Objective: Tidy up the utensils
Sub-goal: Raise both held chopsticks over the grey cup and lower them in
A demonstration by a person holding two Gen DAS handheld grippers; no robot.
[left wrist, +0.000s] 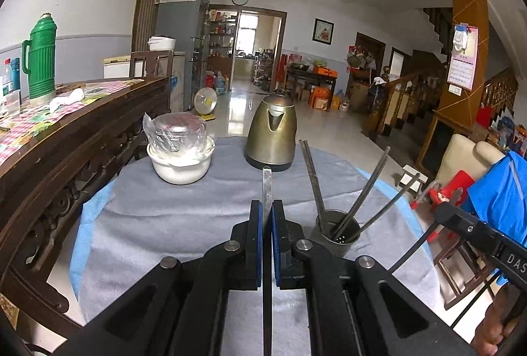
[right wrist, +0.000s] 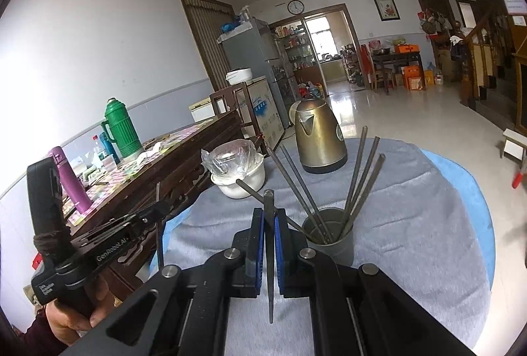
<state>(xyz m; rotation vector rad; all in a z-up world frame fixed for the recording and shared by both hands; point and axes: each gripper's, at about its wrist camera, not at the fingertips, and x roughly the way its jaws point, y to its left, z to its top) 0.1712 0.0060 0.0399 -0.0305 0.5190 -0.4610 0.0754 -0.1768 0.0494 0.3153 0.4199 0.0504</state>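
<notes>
A grey metal holder cup (left wrist: pixel 337 232) stands on the grey cloth with several dark metal chopsticks (left wrist: pixel 364 191) leaning in it. It also shows in the right wrist view (right wrist: pixel 329 235) with its chopsticks (right wrist: pixel 357 178). My left gripper (left wrist: pixel 266 207) is shut on one metal chopstick (left wrist: pixel 266 188) that points up and forward, left of the cup. My right gripper (right wrist: pixel 269 216) is shut on another chopstick (right wrist: pixel 269 257), held upright just left of the cup. The left gripper also appears at the left edge of the right wrist view (right wrist: pixel 131 224).
A brass electric kettle (left wrist: pixel 271 132) and a white bowl with a plastic-wrapped lid (left wrist: pixel 179 151) stand at the back of the cloth-covered round table (left wrist: pixel 164 217). A dark wooden table (left wrist: pixel 82 132) with a green thermos (left wrist: pixel 41 59) borders the left side.
</notes>
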